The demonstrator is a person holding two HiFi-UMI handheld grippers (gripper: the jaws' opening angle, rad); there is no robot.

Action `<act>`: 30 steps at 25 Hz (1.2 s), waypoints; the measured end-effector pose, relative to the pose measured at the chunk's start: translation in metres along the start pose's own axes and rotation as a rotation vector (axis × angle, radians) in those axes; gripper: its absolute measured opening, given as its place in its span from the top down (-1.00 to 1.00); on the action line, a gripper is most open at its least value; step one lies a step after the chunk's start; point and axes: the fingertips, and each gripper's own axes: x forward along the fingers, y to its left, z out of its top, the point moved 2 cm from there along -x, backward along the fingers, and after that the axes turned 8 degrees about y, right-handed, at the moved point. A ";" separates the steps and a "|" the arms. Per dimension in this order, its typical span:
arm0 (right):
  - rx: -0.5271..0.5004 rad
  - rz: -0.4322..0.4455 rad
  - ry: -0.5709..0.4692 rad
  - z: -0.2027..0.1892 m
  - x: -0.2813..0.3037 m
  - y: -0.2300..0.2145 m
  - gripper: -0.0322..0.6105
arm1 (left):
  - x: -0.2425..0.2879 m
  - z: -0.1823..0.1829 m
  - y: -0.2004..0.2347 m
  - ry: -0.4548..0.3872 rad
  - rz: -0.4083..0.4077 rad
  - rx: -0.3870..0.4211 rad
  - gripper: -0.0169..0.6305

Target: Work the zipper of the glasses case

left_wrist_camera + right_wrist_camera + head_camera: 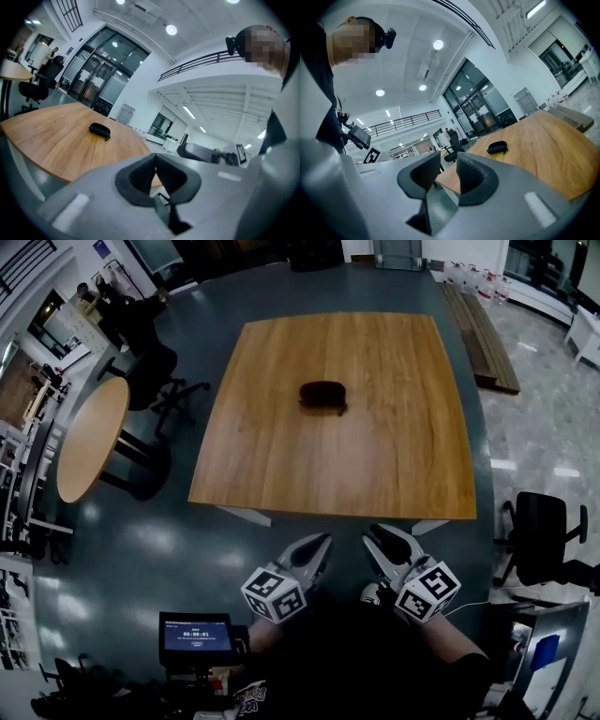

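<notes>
- A dark oval zip-up glasses case (323,395) is seen lying flat near the middle of the square light-wood table (375,474), slightly toward its far edge, with nothing else on the top.
- The left gripper (322,544) is held short of the table's near edge, well apart from the case; its jaws are pressed together, with nothing pinched.
- The right gripper (377,538) is held just beside it, also short of the edge; its jaws are parted by a narrow gap, with nothing between them.
- In the left gripper view, the case (99,130) is seen far ahead on the wood, beyond the closed tips (155,159).
- In the right gripper view, the case (497,147) is likewise seen far off, to the right of the parted tips (448,164).
- A round wooden side table (89,437) is seen at left, and a black office chair (539,535) at right.
</notes>
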 end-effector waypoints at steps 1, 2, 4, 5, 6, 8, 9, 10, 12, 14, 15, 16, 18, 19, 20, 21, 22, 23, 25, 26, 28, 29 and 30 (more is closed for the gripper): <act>0.007 0.002 0.001 0.001 0.002 -0.004 0.58 | 0.002 0.001 0.004 0.002 0.011 -0.005 0.94; 0.008 0.003 0.002 0.002 0.005 -0.008 0.58 | 0.004 0.003 0.010 0.004 0.022 -0.007 0.94; 0.003 0.000 0.008 0.006 0.017 -0.017 0.58 | 0.008 0.010 0.027 0.002 0.042 -0.016 0.94; 0.004 -0.005 0.011 0.008 0.024 -0.022 0.58 | 0.011 0.014 0.036 0.001 0.046 -0.023 0.94; 0.006 -0.012 0.014 0.009 0.033 -0.029 0.56 | 0.015 0.017 0.045 0.003 0.045 -0.028 0.94; 0.005 -0.035 0.022 0.014 0.051 -0.042 0.52 | 0.024 0.026 0.064 0.009 0.032 -0.034 0.94; -0.001 -0.049 0.028 0.016 0.061 -0.049 0.51 | 0.029 0.031 0.075 0.013 0.023 -0.041 0.94; -0.009 -0.065 0.038 0.019 0.073 -0.058 0.47 | 0.035 0.037 0.086 0.019 0.014 -0.052 0.94; -0.032 -0.096 0.075 0.023 0.101 -0.076 0.27 | 0.048 0.051 0.111 0.038 -0.007 -0.075 0.94; -0.079 -0.129 0.129 0.025 0.132 -0.095 0.11 | 0.059 0.067 0.133 0.056 -0.039 -0.081 0.94; -0.119 -0.149 0.166 0.024 0.147 -0.106 0.07 | 0.063 0.074 0.143 0.061 -0.054 -0.078 0.94; -0.170 -0.171 0.211 0.022 0.162 -0.119 -0.01 | 0.067 0.081 0.153 0.066 -0.067 -0.078 0.94; -0.309 -0.219 0.323 0.016 0.192 -0.152 -0.10 | 0.071 0.089 0.172 0.075 -0.086 -0.085 0.94; -0.391 -0.240 0.387 0.012 0.208 -0.171 -0.13 | 0.072 0.091 0.181 0.083 -0.090 -0.091 0.94; -0.474 -0.256 0.454 0.009 0.224 -0.190 -0.15 | 0.073 0.091 0.191 0.094 -0.090 -0.097 0.94; -0.550 -0.267 0.523 0.007 0.239 -0.208 -0.16 | 0.074 0.090 0.200 0.106 -0.086 -0.105 0.94; -0.616 -0.272 0.594 0.004 0.254 -0.227 -0.22 | 0.076 0.088 0.208 0.118 -0.080 -0.115 0.94; -0.673 -0.274 0.663 0.001 0.268 -0.246 -0.24 | 0.077 0.085 0.216 0.129 -0.071 -0.128 0.94; -0.750 -0.263 0.785 -0.003 0.290 -0.280 -0.30 | 0.081 0.081 0.224 0.140 -0.052 -0.159 0.94; -0.770 -0.249 0.830 -0.004 0.298 -0.294 -0.32 | 0.084 0.079 0.224 0.141 -0.042 -0.174 0.94; -0.810 -0.207 0.889 -0.004 0.313 -0.317 -0.35 | 0.092 0.075 0.221 0.141 -0.014 -0.192 0.94; -0.831 -0.183 0.910 -0.004 0.323 -0.326 -0.35 | 0.094 0.073 0.223 0.142 0.004 -0.198 0.94; -0.846 -0.156 0.930 -0.006 0.335 -0.333 -0.38 | 0.096 0.072 0.229 0.142 0.026 -0.208 0.94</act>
